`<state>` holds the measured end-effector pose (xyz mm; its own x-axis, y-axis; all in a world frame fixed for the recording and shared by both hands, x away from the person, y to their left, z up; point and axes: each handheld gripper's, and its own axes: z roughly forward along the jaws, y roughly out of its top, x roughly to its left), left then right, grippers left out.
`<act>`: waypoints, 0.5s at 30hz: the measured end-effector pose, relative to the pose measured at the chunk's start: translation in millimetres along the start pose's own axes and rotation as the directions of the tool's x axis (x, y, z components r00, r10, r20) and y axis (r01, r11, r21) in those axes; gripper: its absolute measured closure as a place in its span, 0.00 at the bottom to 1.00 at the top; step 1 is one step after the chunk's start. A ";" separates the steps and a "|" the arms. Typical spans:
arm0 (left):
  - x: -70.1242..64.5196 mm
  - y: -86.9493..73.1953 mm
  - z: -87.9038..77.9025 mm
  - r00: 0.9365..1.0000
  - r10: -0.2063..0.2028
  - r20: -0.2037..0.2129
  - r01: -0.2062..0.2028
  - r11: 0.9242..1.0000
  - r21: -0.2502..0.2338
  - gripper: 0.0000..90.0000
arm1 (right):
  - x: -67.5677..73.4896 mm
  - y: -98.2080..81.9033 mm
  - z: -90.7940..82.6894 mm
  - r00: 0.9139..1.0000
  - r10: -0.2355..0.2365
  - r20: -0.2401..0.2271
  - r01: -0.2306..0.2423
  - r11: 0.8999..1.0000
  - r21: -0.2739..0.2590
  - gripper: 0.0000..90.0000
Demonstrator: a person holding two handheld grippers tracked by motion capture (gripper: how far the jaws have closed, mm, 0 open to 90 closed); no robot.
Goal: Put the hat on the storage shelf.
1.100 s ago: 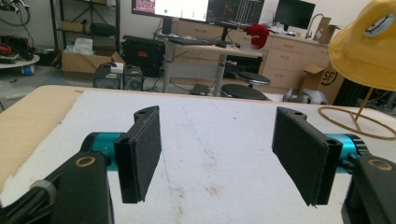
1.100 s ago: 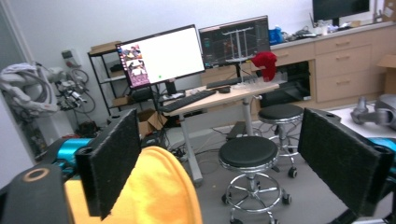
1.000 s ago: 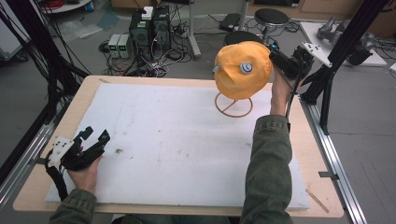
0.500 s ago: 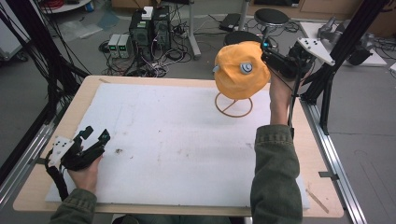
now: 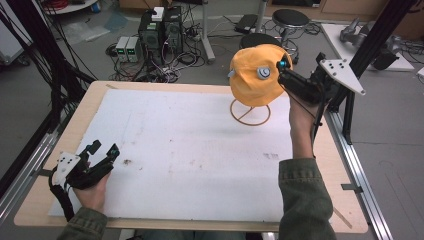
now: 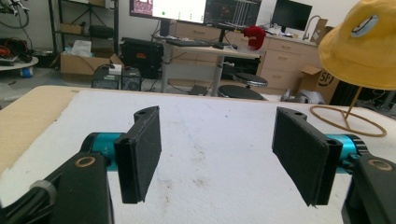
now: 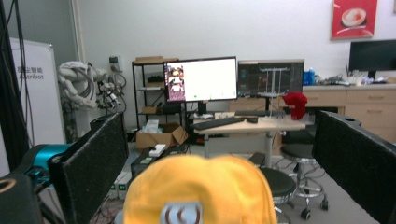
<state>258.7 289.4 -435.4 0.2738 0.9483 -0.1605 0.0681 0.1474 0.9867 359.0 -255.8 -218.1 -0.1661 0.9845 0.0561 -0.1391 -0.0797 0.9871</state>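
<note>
So from the high view, the right gripper (image 5: pixel 284 70) is hanging up at the far right of the tabletop (image 5: pixel 165 90), right next to the yellow hat (image 5: pixel 256 74) that's sitting on a wire stand (image 5: pixel 250 111). Can't tell jaw spread from up here. The left gripper (image 5: pixel 102 155) is resting low at the near left corner, well away from everything.

Left gripper view: jaws are standing wide apart with nothing between them, the hat (image 6: pixel 362 44) and the stand's ring base (image 6: pixel 348 120) off to the right.

Right gripper view: jaws are spread wide and the hat's crown (image 7: pixel 201 191) is sitting low between them, not touched yet. If it's going for the hat, I'd lower a bit and pinch fabric near the top, then lift straight up so the light stand isn't tipping. Only the stand's upright underneath is in the way.
</note>
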 end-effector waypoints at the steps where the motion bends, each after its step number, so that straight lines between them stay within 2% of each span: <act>1: -0.6 0.0 -0.8 1.000 0.001 -0.001 -0.001 1.000 0.001 0.37 | 0.7 -4.4 -4.2 1.000 0.003 0.004 -0.003 1.000 0.005 0.03; 9: -2.6 0.0 -4.6 1.000 0.006 -0.005 -0.006 1.000 0.001 0.37 | 3.9 -31.3 -25.5 1.000 -0.006 -0.015 0.007 0.998 0.058 0.03; 10: -2.5 0.0 -4.5 1.000 0.006 -0.006 -0.006 1.000 -0.001 0.37 | 4.4 -34.8 -27.3 1.000 -0.011 -0.015 0.012 0.998 0.062 0.03; 13: -1.8 -0.2 -4.3 1.000 0.007 -0.005 -0.007 1.000 0.000 0.37 | 5.1 -46.3 -29.8 0.998 -0.067 -0.010 0.068 0.994 0.091 0.03; 15: -1.7 -0.5 -4.3 1.000 0.007 -0.004 -0.007 1.000 0.004 0.37 | 3.5 -52.8 -31.1 0.998 -0.054 -0.009 0.055 0.993 0.106 0.03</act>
<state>254.0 289.0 -435.6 0.2702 0.9504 -0.1539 0.0703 0.1399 0.9877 335.4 -253.0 -274.7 -0.1672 0.9859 0.0010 -0.0440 -0.0085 0.9990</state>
